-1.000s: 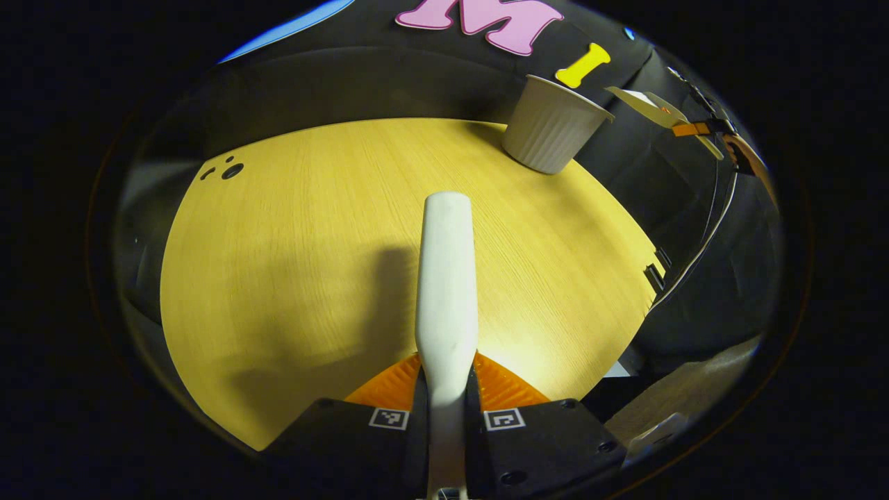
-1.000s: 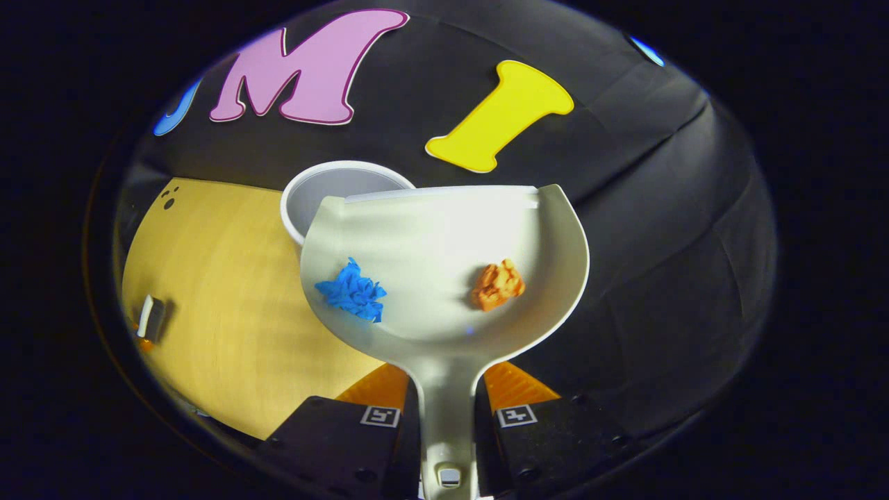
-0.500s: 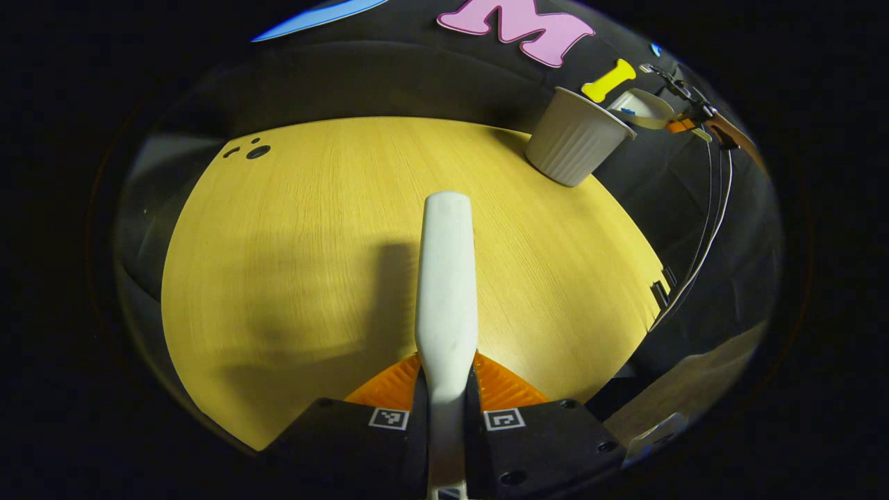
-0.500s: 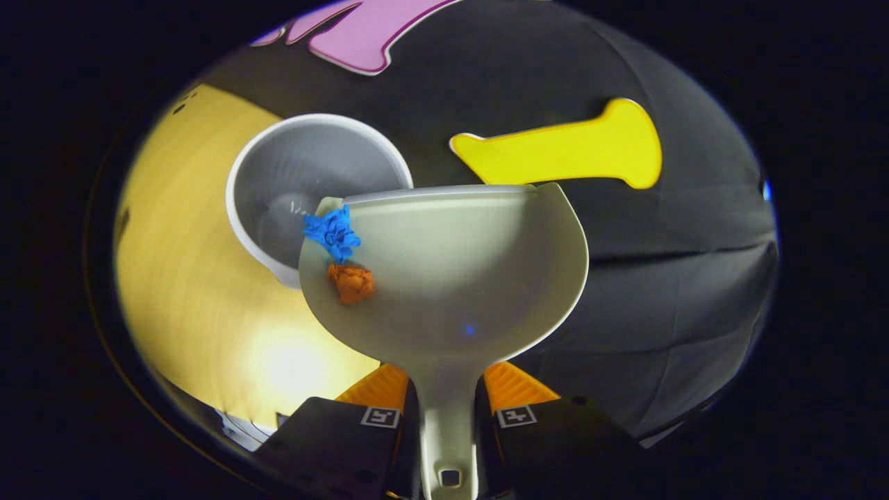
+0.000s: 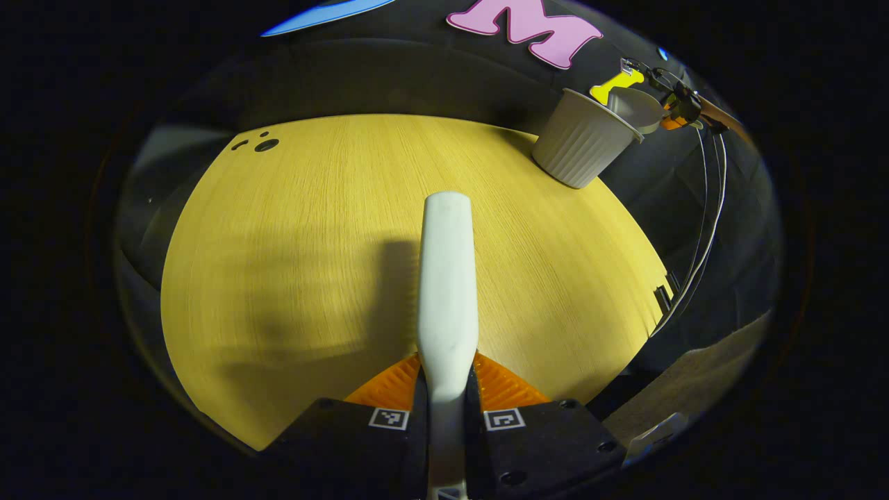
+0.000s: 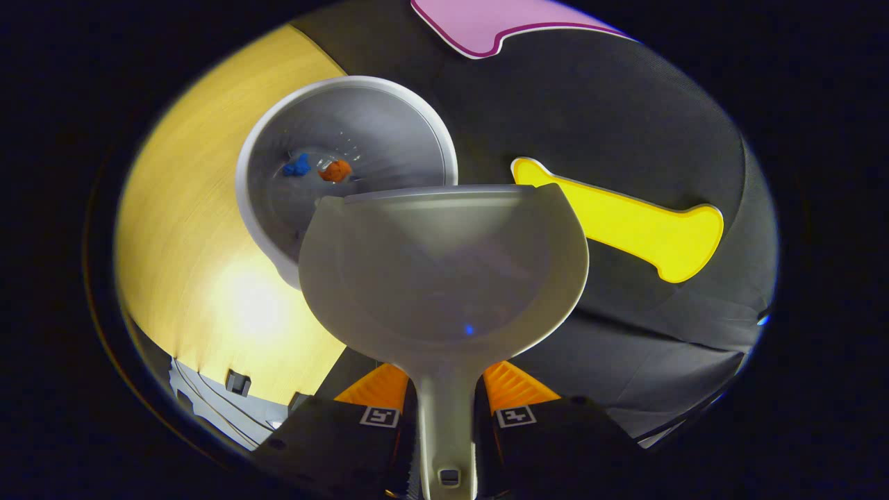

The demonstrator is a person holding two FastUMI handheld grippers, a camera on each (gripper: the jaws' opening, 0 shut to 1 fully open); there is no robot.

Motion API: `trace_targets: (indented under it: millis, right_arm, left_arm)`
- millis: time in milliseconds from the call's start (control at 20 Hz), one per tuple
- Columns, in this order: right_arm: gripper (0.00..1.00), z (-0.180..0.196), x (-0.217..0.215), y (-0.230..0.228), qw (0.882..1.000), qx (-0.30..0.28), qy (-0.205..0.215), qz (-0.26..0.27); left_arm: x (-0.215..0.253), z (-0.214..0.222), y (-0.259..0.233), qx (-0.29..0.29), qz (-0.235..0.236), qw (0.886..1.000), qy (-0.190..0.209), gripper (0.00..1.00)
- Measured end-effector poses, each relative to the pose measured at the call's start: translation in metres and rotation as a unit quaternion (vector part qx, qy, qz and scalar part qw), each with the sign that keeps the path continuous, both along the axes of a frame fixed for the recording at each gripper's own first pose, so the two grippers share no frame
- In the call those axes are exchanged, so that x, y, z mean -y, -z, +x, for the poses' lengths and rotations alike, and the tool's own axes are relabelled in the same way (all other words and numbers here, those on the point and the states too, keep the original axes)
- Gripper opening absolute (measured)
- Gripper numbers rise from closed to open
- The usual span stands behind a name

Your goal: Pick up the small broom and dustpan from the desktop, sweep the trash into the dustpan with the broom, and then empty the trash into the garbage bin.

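In the left gripper view my left gripper [image 5: 446, 399] is shut on the white handle of the small broom [image 5: 446, 278], held above the wooden desktop [image 5: 292, 243]. In the right gripper view my right gripper [image 6: 446, 403] is shut on the handle of the white dustpan [image 6: 444, 271], tipped over the rim of the white garbage bin [image 6: 410, 118]. The pan is bare inside. A blue scrap [image 6: 297, 166] and an orange scrap [image 6: 336, 170] lie on the bin's bottom. The left gripper view shows the ribbed bin [image 5: 583, 142] at the desk's far right with the dustpan [image 5: 635, 107] tilted over it.
Small dark holes [image 5: 260, 144] mark the desktop's far left corner. Cables [image 5: 701, 229] hang past the desk's right edge, and black cloth surrounds the desk. The desk's edge and a small dark fitting [image 6: 238, 380] appear low left in the right gripper view.
The dustpan has tipped further over the bin, and the blue and orange scraps slid off it into the bin. The broom has stayed held above the desk.
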State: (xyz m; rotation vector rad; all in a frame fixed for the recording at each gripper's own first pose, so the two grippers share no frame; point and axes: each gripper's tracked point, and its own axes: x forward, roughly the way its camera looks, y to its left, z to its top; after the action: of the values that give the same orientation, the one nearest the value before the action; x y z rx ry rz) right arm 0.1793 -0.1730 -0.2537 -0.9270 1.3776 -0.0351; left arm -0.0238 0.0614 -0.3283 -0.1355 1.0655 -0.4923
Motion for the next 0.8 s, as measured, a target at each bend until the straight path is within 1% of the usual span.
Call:
trace_targets:
  millis: [150,200,300,400,500,650,750,800]
  right_arm:
    - [0.35,-0.001,0.008,0.000,1.000,0.011,0.010,0.006]
    - [0.35,-0.002,0.008,-0.001,1.000,0.020,0.016,0.017]
    - [0.35,-0.004,0.008,-0.004,0.997,0.047,0.041,0.053]
    - [0.36,-0.009,0.005,-0.009,0.989,0.085,0.073,0.095]
    - [0.35,-0.022,-0.002,-0.023,0.976,0.124,0.101,0.144]
    - [0.36,-0.045,-0.025,-0.044,0.947,0.178,0.140,0.230]
    - [0.35,-0.065,-0.040,-0.051,0.931,0.192,0.153,0.271]
    - [0.32,-0.076,-0.051,-0.052,0.925,0.195,0.156,0.285]
  left_arm:
    - [-0.001,0.000,-0.002,0.002,0.004,1.000,-0.003,0.25]
    - [-0.002,0.000,-0.002,0.003,0.007,1.000,-0.005,0.25]
    - [-0.002,0.001,-0.004,0.005,0.013,1.000,-0.008,0.25]
    - [-0.001,0.001,-0.006,0.008,0.018,1.000,-0.011,0.25]
    - [0.001,0.002,-0.009,0.012,0.022,1.000,-0.010,0.25]
    - [0.007,0.003,-0.014,0.016,0.030,0.999,-0.002,0.25]
    - [0.011,0.006,-0.016,0.017,0.034,0.999,0.004,0.25]
    - [0.013,0.006,-0.017,0.017,0.036,0.999,0.005,0.25]
